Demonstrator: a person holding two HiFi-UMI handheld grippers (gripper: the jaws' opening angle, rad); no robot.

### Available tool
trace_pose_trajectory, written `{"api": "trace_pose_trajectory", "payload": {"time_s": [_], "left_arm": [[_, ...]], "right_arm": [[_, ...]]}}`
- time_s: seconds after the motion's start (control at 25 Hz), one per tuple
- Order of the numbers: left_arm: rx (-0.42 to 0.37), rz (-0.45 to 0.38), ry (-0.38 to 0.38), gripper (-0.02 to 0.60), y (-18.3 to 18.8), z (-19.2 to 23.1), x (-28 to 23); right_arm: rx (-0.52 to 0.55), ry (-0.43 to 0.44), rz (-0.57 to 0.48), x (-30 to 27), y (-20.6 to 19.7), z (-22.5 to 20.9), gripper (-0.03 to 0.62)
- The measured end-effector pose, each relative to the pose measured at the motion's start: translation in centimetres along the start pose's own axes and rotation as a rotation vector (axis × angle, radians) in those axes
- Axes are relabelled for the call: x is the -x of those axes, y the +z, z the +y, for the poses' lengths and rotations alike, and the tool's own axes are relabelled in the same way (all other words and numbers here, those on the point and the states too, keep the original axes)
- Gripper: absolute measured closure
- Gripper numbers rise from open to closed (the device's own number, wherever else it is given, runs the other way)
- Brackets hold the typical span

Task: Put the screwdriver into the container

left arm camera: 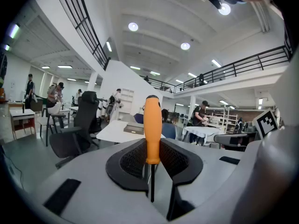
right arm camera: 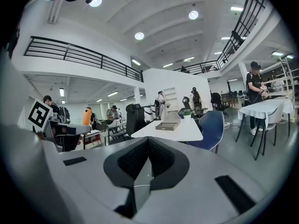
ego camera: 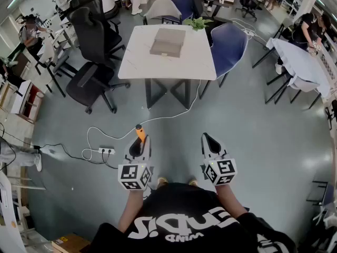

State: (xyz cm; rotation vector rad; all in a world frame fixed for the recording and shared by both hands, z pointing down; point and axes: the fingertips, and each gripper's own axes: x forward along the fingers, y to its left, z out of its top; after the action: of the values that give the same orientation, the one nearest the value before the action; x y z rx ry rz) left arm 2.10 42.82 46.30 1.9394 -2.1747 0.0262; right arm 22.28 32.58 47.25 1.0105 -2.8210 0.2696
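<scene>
My left gripper [ego camera: 140,142] is shut on an orange-handled screwdriver [ego camera: 140,132], held in the air in front of the person's chest. In the left gripper view the screwdriver [left arm camera: 152,127] stands upright between the black pads [left arm camera: 128,160], handle up and dark shaft [left arm camera: 152,183] down toward the camera. The container [ego camera: 168,41], a flat grey box, lies on the white table [ego camera: 138,57] well ahead across the floor. It also shows in the right gripper view [right arm camera: 168,125]. My right gripper [ego camera: 210,142] is shut and holds nothing, its pads [right arm camera: 163,160] meeting at the tip.
Black office chairs [ego camera: 92,62] stand left of the table and a blue chair [ego camera: 229,44] to its right. A power strip [ego camera: 105,151] and white cable lie on the grey floor ahead of me on the left. A small plant [ego camera: 198,22] sits at the table's far edge.
</scene>
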Motion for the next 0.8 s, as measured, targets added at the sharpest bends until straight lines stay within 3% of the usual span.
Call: {"api": "trace_pose_trajectory", "payload": {"time_s": [0.24,0.56,0.72,0.8], "left_arm": [[0.007,-0.003,-0.009,0.492,-0.3,0.8,-0.1],[-0.013,0.006,-0.054,0.492,0.1,3.2,-0.5],[0.041,-0.011,-0.08,0.492,0.3,5.0,-0.8],[0.026,-0.022,-0.098,0.492,1.1,5.4,-1.4]], "right_arm": [[-0.003,-0.006,0.005,-0.5,-0.5,0.5,0.582],[-0.018,-0.084,0.011,-1.3,-1.0,1.5,0.582],[-0.01,-0.129,0.002,-2.0,-2.1,1.7,0.582],[-0.021,-0.141,0.002,-2.5,-2.4,1.7,0.582]]}}
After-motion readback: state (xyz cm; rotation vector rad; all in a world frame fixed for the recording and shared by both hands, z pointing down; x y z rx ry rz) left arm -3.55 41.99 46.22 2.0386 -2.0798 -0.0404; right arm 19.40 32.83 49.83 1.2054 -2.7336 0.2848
